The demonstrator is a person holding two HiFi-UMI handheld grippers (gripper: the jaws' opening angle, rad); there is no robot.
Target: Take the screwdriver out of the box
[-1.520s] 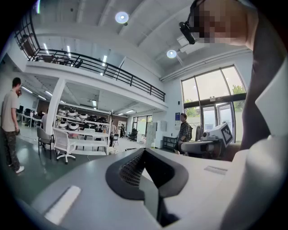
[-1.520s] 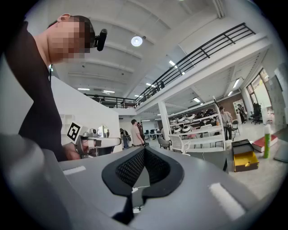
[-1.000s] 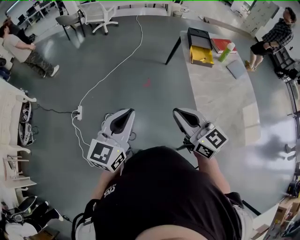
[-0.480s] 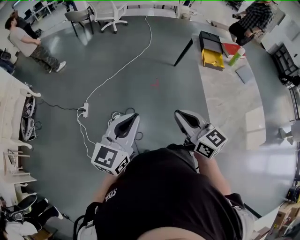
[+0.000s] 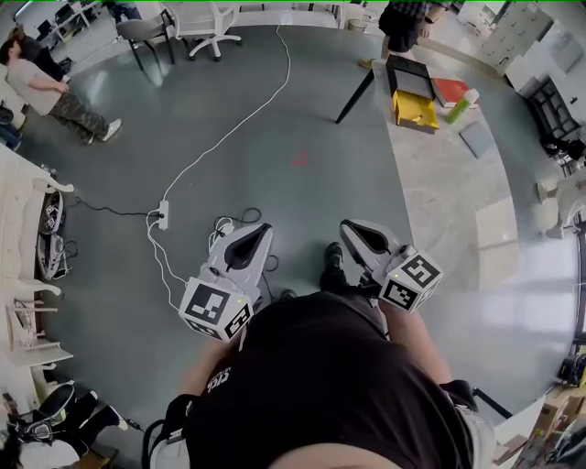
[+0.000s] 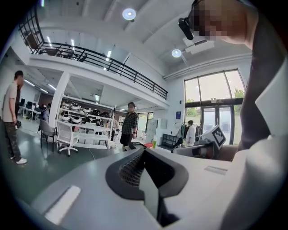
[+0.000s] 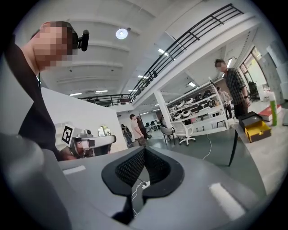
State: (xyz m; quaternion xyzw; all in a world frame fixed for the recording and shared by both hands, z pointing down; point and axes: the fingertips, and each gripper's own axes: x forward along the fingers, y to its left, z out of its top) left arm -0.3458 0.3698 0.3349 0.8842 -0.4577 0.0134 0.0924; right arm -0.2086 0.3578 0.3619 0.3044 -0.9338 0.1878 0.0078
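Observation:
Both grippers are held out in front of me at waist height over the grey floor, with nothing in them. The left gripper has its jaws closed together, and so does the right gripper. The box, black with a yellow inside, stands open at the far end of a long pale table, well ahead of the grippers and to their right. No screwdriver can be made out at this distance.
Beside the box lie a red book, a green bottle and a grey pad. A person stands at the table's far end. A white cable and power strip cross the floor at left. Office chairs stand at the back.
The person in the checked shirt has walked leftward round the table's far end. Both grippers stay shut and have sunk slightly. My shoe now shows between them.

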